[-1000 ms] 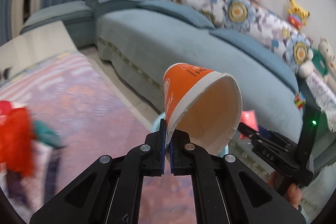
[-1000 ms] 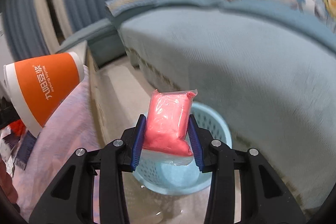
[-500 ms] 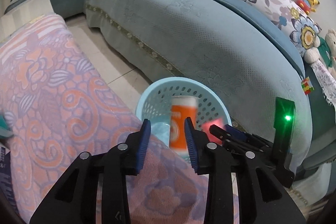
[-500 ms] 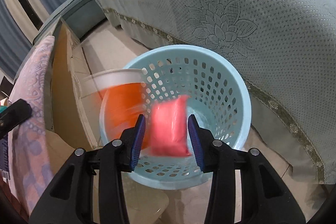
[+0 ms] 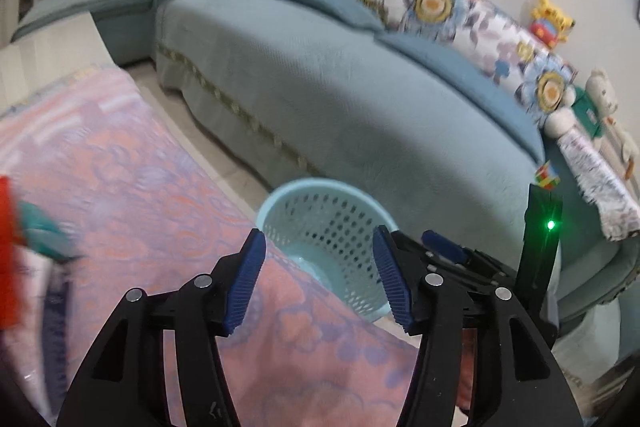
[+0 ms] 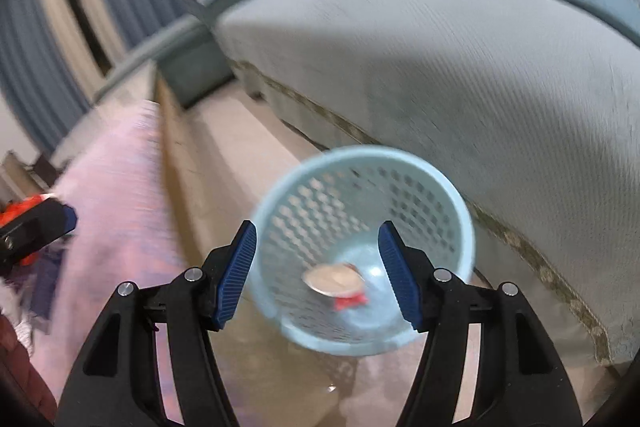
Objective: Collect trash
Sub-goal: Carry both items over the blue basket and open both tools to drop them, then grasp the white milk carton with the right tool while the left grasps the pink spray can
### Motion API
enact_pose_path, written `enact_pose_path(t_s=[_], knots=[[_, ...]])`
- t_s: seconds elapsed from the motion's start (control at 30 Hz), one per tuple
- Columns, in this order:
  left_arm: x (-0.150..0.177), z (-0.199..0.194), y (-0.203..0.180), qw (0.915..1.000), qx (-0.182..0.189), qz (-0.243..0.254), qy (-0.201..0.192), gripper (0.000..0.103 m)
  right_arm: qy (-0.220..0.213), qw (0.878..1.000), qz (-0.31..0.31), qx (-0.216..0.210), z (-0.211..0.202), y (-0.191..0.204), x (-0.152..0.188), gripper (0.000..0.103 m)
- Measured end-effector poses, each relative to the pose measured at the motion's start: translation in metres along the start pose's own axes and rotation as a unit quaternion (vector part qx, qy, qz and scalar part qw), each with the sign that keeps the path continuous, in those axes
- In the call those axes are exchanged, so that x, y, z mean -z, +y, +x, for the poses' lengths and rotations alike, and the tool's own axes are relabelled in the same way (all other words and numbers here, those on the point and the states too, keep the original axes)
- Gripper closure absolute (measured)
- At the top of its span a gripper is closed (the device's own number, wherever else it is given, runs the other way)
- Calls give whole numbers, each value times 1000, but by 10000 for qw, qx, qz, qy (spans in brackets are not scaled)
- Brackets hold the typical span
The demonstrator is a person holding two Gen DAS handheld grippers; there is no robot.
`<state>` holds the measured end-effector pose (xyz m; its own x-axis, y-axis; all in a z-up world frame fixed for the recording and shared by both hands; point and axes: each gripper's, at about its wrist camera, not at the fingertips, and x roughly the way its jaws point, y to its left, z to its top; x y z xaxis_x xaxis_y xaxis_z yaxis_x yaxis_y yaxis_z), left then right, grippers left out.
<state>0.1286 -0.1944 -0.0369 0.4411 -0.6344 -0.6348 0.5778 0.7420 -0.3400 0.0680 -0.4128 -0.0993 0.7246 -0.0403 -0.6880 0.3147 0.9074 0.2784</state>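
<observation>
The orange paper cup (image 6: 333, 278) and pink packet (image 6: 350, 302), gripped a second ago, now lie blurred at the bottom of the light-blue perforated basket (image 6: 460, 223) on the floor beside the sofa (image 5: 360, 99). Left gripper (image 5: 318, 277) and right gripper (image 6: 318, 273): jaws opening wide, nothing between them. Patterned table cloth (image 5: 132, 195) lies at left.

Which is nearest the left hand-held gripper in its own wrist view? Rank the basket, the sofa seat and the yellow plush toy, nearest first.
From the left hand-held gripper, jaws opening, nothing between them:
1. Basket, on the floor just ahead.
2. Sofa seat, behind the basket.
3. Yellow plush toy, atop the sofa back, upper right.
</observation>
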Motion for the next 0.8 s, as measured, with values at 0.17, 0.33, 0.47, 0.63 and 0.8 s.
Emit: enact_pose_path(t_s=[0.17, 0.33, 0.47, 0.63, 0.8], knots=[[3, -88, 9, 9961, -259, -147, -832, 37, -542, 9947, -684, -547, -47, 66, -1, 43], [18, -161, 35, 9845, -803, -487, -1483, 27, -810, 9817, -1270, -1161, -79, 136, 12, 43], [36, -206, 66, 9606, -1947, -641, -1878, 24, -698, 9723, -1627, -1527, -82, 180, 35, 43], [58, -258, 117, 9208, -3031, -1127, -2180, 20, -570, 9572, -2077, -1934, -84, 235, 59, 35], [80, -285, 183, 8888, -3601, -1940, -2067, 20, -409, 9413, -2620, -2091, -79, 290, 72, 28]])
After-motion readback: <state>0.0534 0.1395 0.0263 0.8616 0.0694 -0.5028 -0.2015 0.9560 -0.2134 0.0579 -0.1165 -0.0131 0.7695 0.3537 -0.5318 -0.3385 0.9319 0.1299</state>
